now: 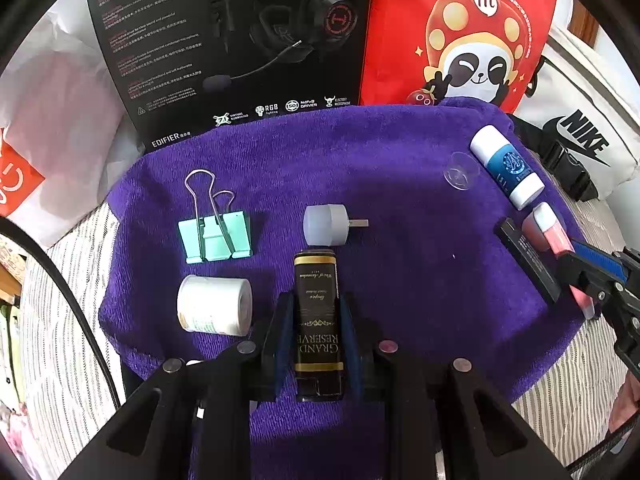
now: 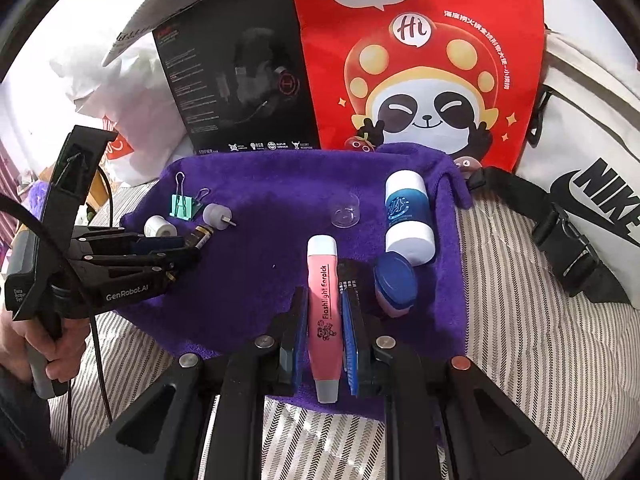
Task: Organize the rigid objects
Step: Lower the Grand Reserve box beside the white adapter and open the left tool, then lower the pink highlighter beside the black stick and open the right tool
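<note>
Striped bedding [image 2: 520, 320] is carrying the whole layout; no table here. Headset box [image 1: 224, 40] and red panda bag [image 1: 460, 32] are standing along the top of the frame, white Nike bag [image 2: 592, 200] at the right edge.

Purple towel [image 1: 380, 168] is lying across the centre as the work surface, the items spread over it in two loose groups.

Left tongs [image 1: 316, 320] are sitting bottom centre of the left wrist view, clamping a black and gold "Grand Reserve" tube [image 1: 318, 320], its far end nearly touching a grey cylindrical plug [image 1: 324, 225].

Right tongs [image 2: 324, 332] are sitting bottom centre of the right wrist view, narrowed onto a pink flashlight earpick [image 2: 325, 312], which is lying lengthwise between the pads. A black card-like item is lying just beside it, hard to identify.

Smaller pieces:
- white and blue bottle [image 2: 408, 216], right of centre
- blue-lidded jar [image 2: 394, 284], just below the bottle
- white tape roll [image 1: 214, 305], lower left
- mint binder clip [image 1: 216, 236], above the roll
- clear plastic cup [image 1: 461, 171], upper right

Step, as I judge it: both hands are gripping an item each, placement pending. The next move is probably calling for lifting each piece clear and setting it by its group without knocking its neighbours.
</note>
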A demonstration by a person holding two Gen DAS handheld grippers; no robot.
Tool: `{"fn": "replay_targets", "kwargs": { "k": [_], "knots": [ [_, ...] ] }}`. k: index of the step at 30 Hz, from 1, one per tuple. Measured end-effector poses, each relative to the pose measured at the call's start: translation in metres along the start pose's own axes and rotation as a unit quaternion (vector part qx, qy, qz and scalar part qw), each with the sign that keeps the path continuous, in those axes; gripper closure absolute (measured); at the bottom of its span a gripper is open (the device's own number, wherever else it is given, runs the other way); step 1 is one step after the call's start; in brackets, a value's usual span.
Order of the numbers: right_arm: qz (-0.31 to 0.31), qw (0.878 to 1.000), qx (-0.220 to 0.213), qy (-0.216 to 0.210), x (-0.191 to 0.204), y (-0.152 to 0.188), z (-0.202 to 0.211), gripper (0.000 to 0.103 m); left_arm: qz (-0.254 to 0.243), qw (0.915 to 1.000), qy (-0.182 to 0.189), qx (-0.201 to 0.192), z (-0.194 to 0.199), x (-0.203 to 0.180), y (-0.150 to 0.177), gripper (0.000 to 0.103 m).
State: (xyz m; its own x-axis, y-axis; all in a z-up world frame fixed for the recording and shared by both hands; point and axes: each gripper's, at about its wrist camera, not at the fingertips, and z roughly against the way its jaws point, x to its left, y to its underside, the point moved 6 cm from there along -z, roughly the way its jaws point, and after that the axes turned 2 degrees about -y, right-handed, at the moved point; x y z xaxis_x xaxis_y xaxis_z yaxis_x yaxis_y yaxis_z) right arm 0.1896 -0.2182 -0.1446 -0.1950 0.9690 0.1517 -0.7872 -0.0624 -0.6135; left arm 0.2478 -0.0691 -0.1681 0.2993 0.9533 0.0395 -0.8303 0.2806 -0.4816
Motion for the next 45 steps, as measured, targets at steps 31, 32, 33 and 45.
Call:
{"fn": "replay_targets", "kwargs": {
  "k": [31, 32, 33, 45],
  "knots": [
    [0.021, 0.999, 0.04, 0.027, 0.02, -0.015, -0.037, 0.086, 0.06, 0.9948, 0.023, -0.079, 0.076, 0.067, 0.048, 0.056],
    [0.018, 0.998, 0.043, 0.029, 0.019, -0.015, -0.041, 0.086, 0.063, 0.9944, 0.027, -0.08, 0.075, 0.069, 0.049, 0.056],
    [0.018, 0.998, 0.048, 0.031, 0.02, -0.014, -0.046, 0.086, 0.067, 0.9941, 0.029, -0.081, 0.074, 0.07, 0.049, 0.056],
    [0.028, 0.996, 0.065, 0.051, 0.019, -0.014, -0.068, 0.086, 0.055, 0.9946, 0.045, -0.075, 0.061, 0.059, 0.05, 0.053]
  ]
}}
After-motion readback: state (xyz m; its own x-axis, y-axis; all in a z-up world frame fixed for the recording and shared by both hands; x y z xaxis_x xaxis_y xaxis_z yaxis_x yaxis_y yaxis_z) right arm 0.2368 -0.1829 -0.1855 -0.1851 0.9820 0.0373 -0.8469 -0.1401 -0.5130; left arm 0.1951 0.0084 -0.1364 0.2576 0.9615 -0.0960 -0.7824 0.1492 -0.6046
